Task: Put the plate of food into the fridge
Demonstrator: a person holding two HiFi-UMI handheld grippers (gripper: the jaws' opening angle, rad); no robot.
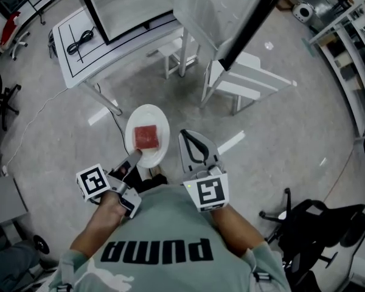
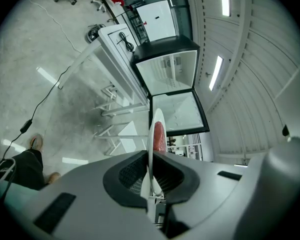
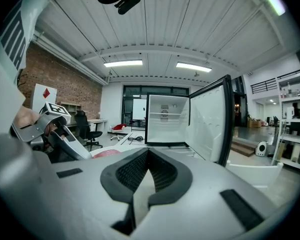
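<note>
A white plate (image 1: pixel 149 121) carries a red square slab of food (image 1: pixel 147 136). In the head view my left gripper (image 1: pixel 135 155) is shut on the plate's near rim and holds it out in front of the person. In the left gripper view the plate (image 2: pixel 156 121) stands edge-on between the pads, and the food (image 2: pixel 160 136) shows beyond them. My right gripper (image 1: pixel 184 134) is level with the plate on its right, shut and holding nothing; its pads meet (image 3: pixel 148 156). Ahead, the fridge (image 3: pixel 165 119) has its door (image 3: pixel 210 124) swung wide.
A white table (image 1: pixel 79 56) with a black cable on it stands left of the fridge (image 1: pixel 131 5). White stools (image 1: pixel 243 78) stand on the floor below the fridge door (image 1: pixel 219 11). A black office chair (image 1: pixel 310 224) is at the lower right, and shelving (image 1: pixel 353 53) lines the right wall.
</note>
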